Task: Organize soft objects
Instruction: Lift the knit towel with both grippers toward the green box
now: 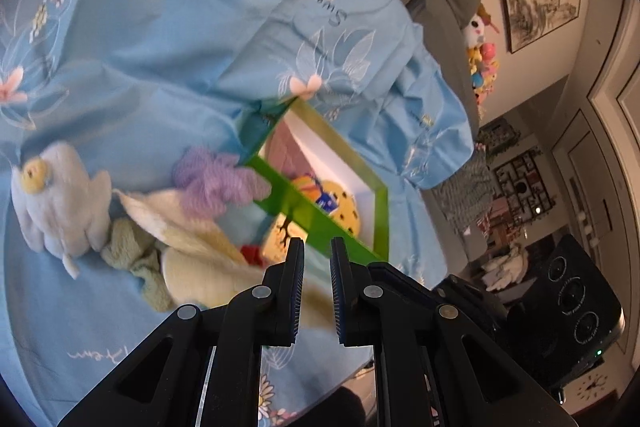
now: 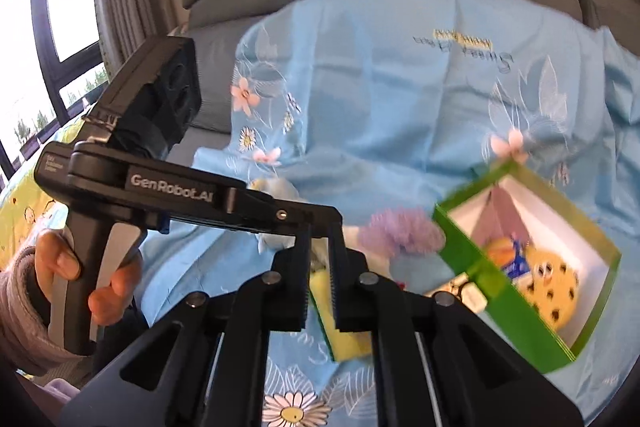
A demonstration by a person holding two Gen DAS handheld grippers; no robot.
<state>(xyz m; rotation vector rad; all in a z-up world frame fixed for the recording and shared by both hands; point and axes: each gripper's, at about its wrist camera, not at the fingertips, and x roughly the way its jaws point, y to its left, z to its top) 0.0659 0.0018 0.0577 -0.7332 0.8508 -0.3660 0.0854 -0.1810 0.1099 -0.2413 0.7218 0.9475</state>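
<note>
Your left gripper [image 1: 317, 281] pinches the cream plush [image 1: 200, 259], your right gripper [image 2: 319, 277] clamps a yellow-green sponge [image 2: 344, 331], while the lilac pom-pom [image 1: 218, 181] rests at the green box's [image 1: 304, 203] nine o'clock wall on the blue sheet [image 1: 160, 47].

You have one green box [image 1: 320, 215] on one blue sheet [image 1: 160, 47]. Count four soft items outside it: one pale blue plush [image 1: 60, 199], one purple puff [image 1: 216, 179], one green cloth [image 1: 132, 247], one cream plush [image 1: 200, 259]. Inside: one spotted cookie plush [image 2: 554, 287].
</note>
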